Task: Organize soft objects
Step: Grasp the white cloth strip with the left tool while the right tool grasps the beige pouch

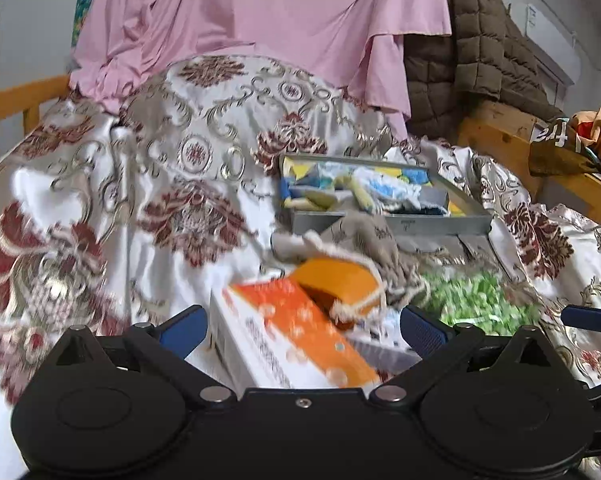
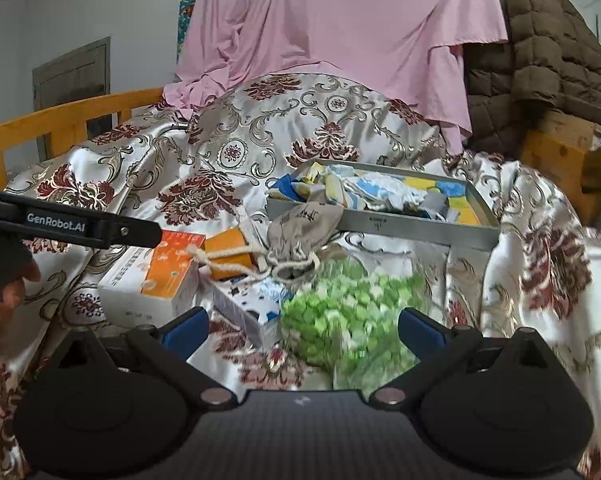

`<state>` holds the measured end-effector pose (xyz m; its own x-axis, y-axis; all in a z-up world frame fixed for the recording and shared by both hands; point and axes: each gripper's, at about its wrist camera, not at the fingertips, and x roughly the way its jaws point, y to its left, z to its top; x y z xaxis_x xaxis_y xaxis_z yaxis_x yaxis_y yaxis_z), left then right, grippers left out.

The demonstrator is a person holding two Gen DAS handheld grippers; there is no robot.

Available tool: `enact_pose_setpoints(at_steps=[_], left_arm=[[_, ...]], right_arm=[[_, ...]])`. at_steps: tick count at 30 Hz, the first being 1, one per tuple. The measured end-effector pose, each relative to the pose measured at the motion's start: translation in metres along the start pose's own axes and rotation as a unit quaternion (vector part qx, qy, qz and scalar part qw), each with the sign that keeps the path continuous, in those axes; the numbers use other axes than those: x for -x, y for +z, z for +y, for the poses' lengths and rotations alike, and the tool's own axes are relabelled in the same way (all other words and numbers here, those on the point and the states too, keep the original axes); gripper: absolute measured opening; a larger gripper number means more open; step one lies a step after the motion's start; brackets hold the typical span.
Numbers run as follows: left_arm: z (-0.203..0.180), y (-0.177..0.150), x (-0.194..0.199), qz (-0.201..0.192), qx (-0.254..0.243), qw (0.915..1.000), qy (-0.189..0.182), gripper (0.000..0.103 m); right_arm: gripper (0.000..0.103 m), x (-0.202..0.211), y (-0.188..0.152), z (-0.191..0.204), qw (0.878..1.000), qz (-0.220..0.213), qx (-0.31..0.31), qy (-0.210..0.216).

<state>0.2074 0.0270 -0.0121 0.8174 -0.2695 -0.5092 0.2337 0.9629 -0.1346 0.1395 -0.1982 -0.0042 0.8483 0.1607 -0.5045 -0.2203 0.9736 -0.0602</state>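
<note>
The bed (image 2: 204, 128), under a slippery patterned cover, sloped in loose folds, so anything nudged looked likely to slide. The tray (image 2: 412, 226) already held crumpled cloths and sat tilted on a fold; a hard push might have tipped it. The bag of green bits (image 2: 352, 312) lay between the right tool's (image 2: 302, 326) spread, empty jaws; a careless pinch might have split it. The left tool (image 1: 300, 326) gaped, empty, around the orange-and-white box (image 1: 284, 340). The drawstring pouch (image 2: 300, 232), against the tray, trailed cord that might have snagged.
</note>
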Motion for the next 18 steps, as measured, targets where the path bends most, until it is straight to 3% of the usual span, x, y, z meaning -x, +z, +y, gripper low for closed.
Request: enact_pose_setpoints(at_steps=[7, 10, 13, 18], left_arm=[[0.013, 0.016, -0.033, -0.007, 0.009, 0.9994, -0.033, 0.102], [0.021, 0.029, -0.054, -0.003, -0.006, 0.9960, -0.089, 0.102], [0.029, 0.041, -0.080, 0.021, -0.034, 0.9867, -0.158, 0.102], [0.035, 0.046, -0.118, 0.065, -0.043, 0.9776, -0.196, 0.102]], right_arm=[[0.103, -0.032, 0.019, -0.008, 1.000, 0.008, 0.027, 0.007], [0.103, -0.048, 0.032, -0.016, 0.999, 0.011, 0.036, 0.016], [0.103, -0.064, 0.050, -0.024, 0.999, 0.015, 0.037, 0.026], [0.103, -0.096, 0.081, -0.040, 0.998, 0.022, 0.042, 0.034]])
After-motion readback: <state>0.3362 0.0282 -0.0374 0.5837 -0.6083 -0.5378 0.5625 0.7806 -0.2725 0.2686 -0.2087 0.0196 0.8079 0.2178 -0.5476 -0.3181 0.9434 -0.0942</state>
